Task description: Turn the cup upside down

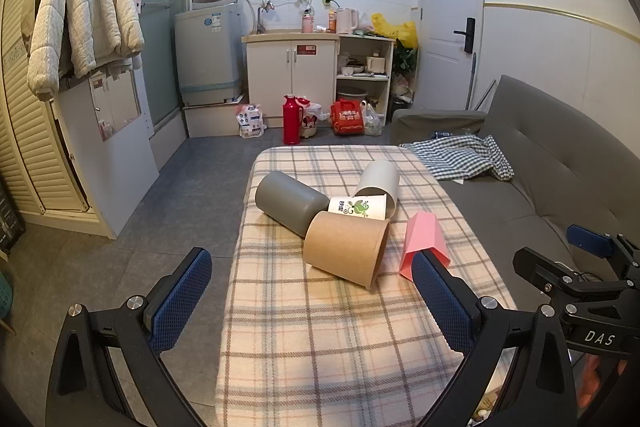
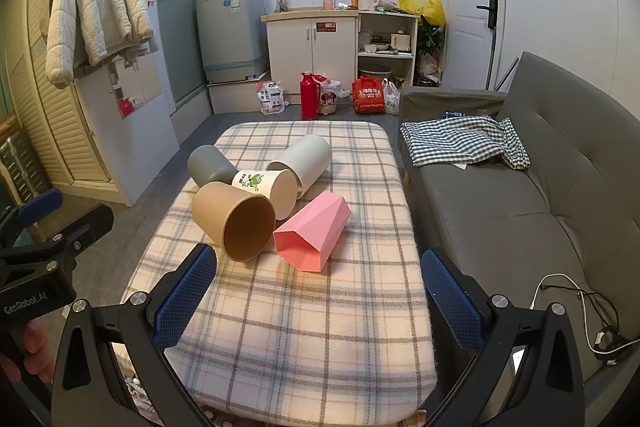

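Observation:
Several cups lie on their sides in a cluster on the plaid-covered table [image 1: 320, 339] [image 2: 304, 315]. A brown paper cup [image 1: 346, 253] [image 2: 234, 221] is nearest, its mouth facing right. A pink faceted cup [image 1: 424, 239] [image 2: 314, 233] lies to its right. Behind are a dark grey cup [image 1: 290, 203] [image 2: 210, 165], a white printed cup [image 1: 358, 207] [image 2: 268, 189] and a light grey cup [image 1: 378, 183] [image 2: 304, 161]. My left gripper [image 1: 312, 301] is open and empty, short of the brown cup. My right gripper [image 2: 318, 297] is open and empty, short of the pink cup.
A grey sofa [image 2: 520, 195] with a checked cloth [image 2: 460, 143] stands right of the table. A white cable [image 2: 580, 311] lies on its seat. Beyond the table are a red thermos [image 2: 310, 95], bags, a cabinet and a washing machine [image 2: 232, 27]. A wardrobe stands on the left.

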Motion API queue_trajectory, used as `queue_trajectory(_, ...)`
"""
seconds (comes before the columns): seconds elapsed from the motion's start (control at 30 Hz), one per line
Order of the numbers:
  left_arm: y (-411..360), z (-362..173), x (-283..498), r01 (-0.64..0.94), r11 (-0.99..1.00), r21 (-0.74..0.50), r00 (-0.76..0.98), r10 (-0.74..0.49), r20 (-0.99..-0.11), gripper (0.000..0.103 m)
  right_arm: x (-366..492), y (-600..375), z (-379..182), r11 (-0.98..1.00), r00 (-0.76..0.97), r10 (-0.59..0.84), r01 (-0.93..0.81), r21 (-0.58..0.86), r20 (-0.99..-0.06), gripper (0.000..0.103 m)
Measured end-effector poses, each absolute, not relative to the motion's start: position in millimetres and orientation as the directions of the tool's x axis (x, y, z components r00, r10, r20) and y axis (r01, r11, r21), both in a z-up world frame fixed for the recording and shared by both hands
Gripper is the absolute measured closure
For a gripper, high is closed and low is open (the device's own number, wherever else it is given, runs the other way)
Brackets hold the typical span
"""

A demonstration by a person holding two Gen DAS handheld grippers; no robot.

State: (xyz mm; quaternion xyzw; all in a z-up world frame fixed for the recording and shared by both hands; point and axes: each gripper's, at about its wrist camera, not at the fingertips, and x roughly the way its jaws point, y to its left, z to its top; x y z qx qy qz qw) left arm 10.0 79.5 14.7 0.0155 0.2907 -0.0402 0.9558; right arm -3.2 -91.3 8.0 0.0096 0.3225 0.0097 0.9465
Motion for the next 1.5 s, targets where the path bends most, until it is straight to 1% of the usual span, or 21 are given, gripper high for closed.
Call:
queue_trajectory(1.27, 86, 13, 6, 0.081, 0.997, 0.006, 0.823, -0.064, -0.564, 0.000, -2, -89, 7, 0.999, 0.787, 0.032, -0.027, 0.017, -0.616, 0.000)
queue_trajectory(1.4, 88, 2, 13, 0.076, 0.997, 0.010, 0.816, -0.057, -0.575, 0.000, 5, -89, 6, 0.998, 0.778, 0.062, -0.066, 0.016, -0.626, 0.000)
queue_trajectory(1.5, 84, 3, 23, 0.069, 0.998, 0.011, 0.803, -0.049, -0.594, 0.000, 15, -89, 8, 0.991, 0.760, 0.121, -0.128, 0.035, -0.639, 0.000)
